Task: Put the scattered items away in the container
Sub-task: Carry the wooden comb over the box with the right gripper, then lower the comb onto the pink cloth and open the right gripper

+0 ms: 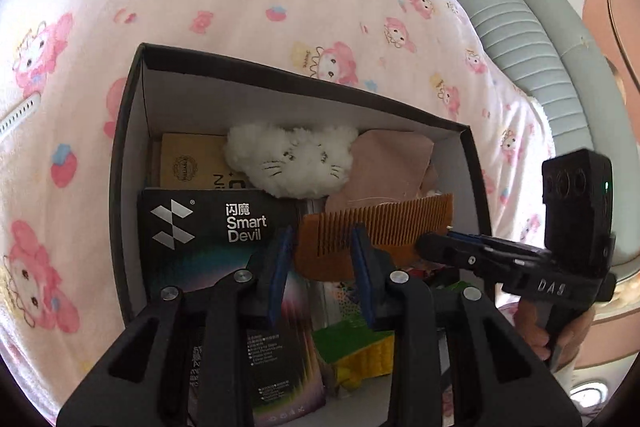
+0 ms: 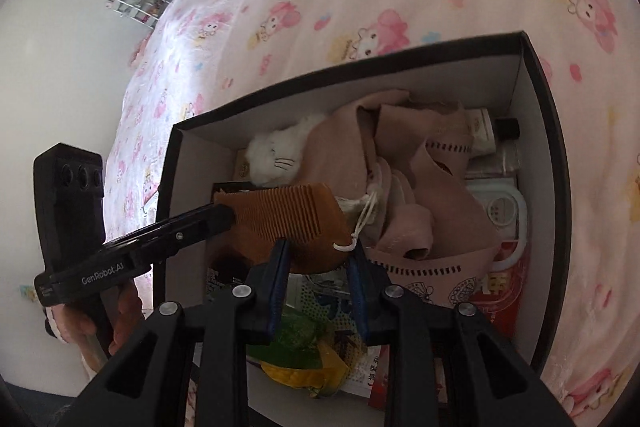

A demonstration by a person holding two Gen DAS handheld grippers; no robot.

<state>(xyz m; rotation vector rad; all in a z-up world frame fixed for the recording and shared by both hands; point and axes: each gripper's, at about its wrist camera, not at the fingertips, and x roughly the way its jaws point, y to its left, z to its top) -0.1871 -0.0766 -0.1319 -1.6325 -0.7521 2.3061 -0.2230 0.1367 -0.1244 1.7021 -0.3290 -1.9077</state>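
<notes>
- Both grippers pinch the wooden comb (image 1: pixel 376 227) above the box (image 1: pixel 132 131): left gripper (image 1: pixel 322 247) and right gripper (image 2: pixel 318 259).
- Uneven release could tip it; its cord (image 2: pixel 362 223) (probably loose) may snag.

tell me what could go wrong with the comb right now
Both grippers, left and right, hold the comb over the box. Releasing unevenly could tip it off one end.

The box is already heaped: plush, pink cloth, packets. The comb may land on top and slide.

A cord hangs at the comb and could snag a finger.
</notes>
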